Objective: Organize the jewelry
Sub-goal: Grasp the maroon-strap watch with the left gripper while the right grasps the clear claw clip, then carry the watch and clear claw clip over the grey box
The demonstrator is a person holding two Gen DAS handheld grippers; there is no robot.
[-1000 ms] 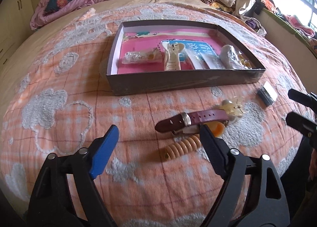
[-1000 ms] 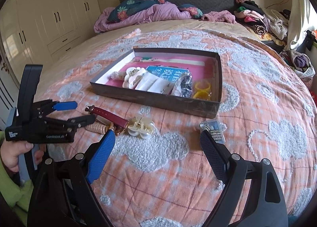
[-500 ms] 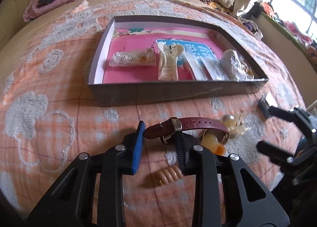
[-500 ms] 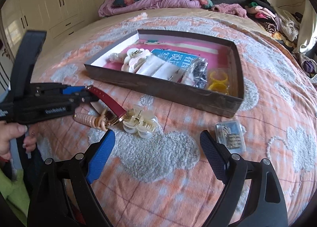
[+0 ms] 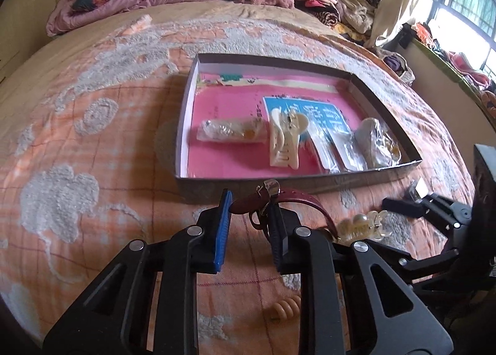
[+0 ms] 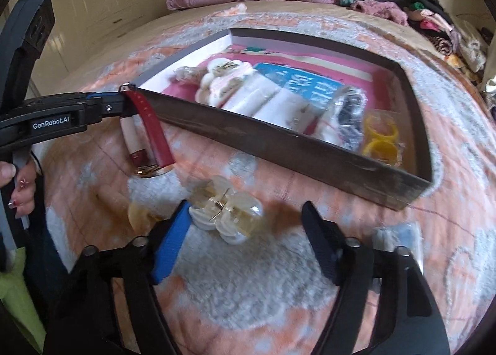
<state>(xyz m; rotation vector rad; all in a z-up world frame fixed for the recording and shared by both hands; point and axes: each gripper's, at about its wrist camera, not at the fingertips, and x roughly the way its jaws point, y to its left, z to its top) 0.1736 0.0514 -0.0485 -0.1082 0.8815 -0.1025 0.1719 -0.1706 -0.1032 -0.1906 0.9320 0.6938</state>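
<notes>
The left gripper (image 5: 249,218), spread wide over the bed (image 5: 93,144) a second ago, is now clenched on the buckle end of the burgundy watch (image 6: 152,135). In the right wrist view the strap is seen pinched at the fingertips and hanging down, with the gold watch case at its lower end and the bedspread close beneath, so the watch is judged to be lifted or nearly so; a second ago it lay flat on the blanket among the other pieces. The shallow box (image 5: 310,183), where a cream hair claw (image 5: 285,144) and several small plastic packets are already laid out, stands just beyond the raised strap, so carrying it over the near wall is judged to be the step in hand. Meanwhile the right gripper (image 6: 245,243) has been brought down and closer to the clear pearl hair clip (image 6: 229,215), which rests on the blanket between the fingers; the jaws are closing, but the pads are not yet seen pressing on it. A ribbed tan bangle (image 5: 285,307) and a small packet (image 6: 400,235) are left on the bedspread, still to be collected.
</notes>
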